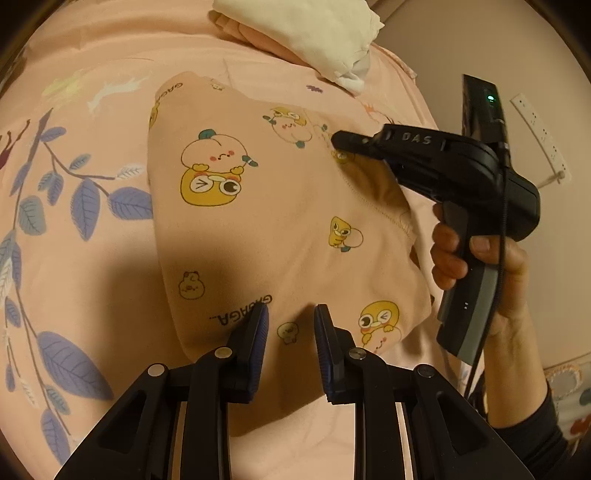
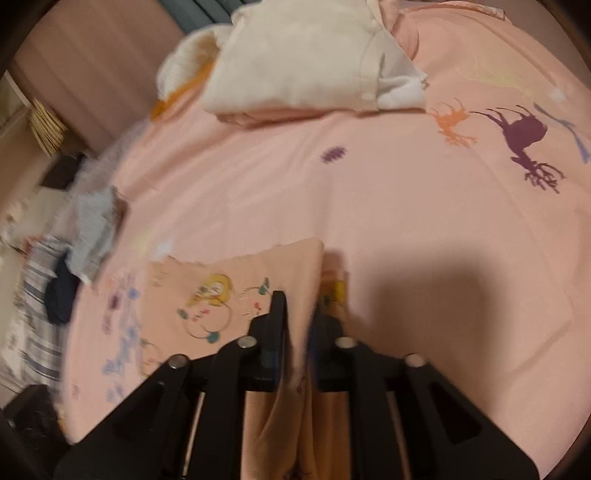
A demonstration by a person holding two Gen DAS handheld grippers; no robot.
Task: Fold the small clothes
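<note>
A small pink garment [image 1: 280, 221] printed with yellow cartoon characters lies on the pink bedsheet [image 1: 92, 277]. My left gripper [image 1: 291, 325] is open just above the garment's near edge, with nothing between its fingers. My right gripper [image 2: 299, 314] is shut on a fold of the same pink garment [image 2: 295, 369], which runs up between its fingers. In the left wrist view the right gripper [image 1: 340, 142] reaches in from the right, with its tip at the garment's far right edge.
A stack of folded cream and pink clothes [image 2: 303, 62] sits at the far side of the bed, and it also shows in the left wrist view [image 1: 306, 33]. A pile of striped and dark clothes [image 2: 70, 266] lies at the bed's left edge. A power strip [image 1: 539, 136] hangs on the wall to the right.
</note>
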